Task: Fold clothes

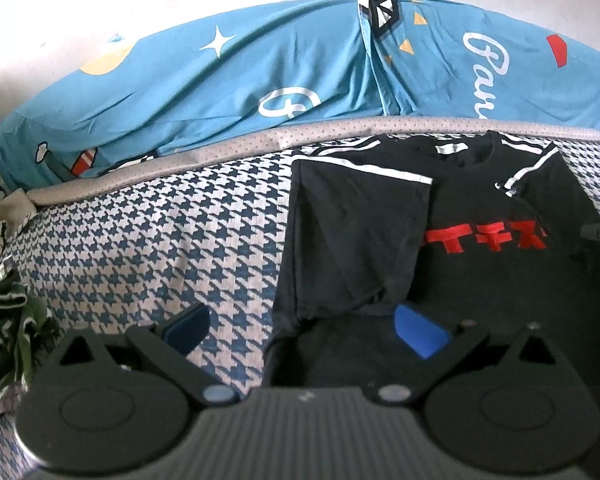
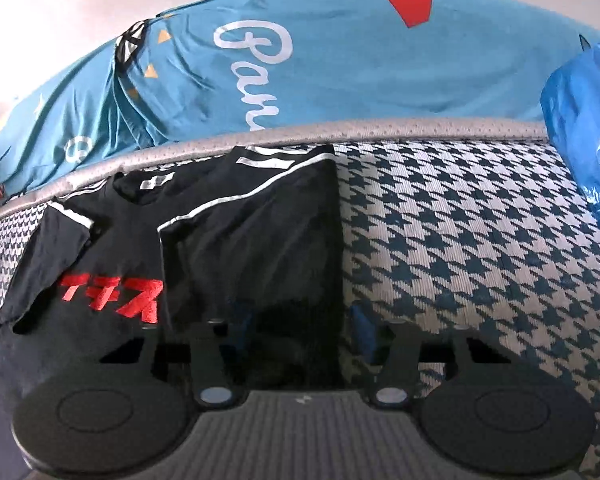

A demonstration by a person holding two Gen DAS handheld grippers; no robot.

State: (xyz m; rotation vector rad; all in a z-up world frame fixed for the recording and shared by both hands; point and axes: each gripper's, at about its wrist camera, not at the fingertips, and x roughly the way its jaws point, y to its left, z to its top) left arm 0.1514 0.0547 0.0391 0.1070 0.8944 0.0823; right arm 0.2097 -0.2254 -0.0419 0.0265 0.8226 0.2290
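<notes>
A black T-shirt with red lettering and white shoulder stripes lies flat on the houndstooth mat. Both of its sides are folded in over the body. My left gripper is open and low over the shirt's lower left edge, one blue pad over the mat and the other pad over the black cloth. In the right wrist view the same T-shirt fills the left half. My right gripper is open and straddles the folded right edge, which runs between its pads.
A blue cartoon-print quilt is heaped along the far side behind a grey mattress border. A green patterned garment lies bunched at the left. A blue plastic bag sits at the far right.
</notes>
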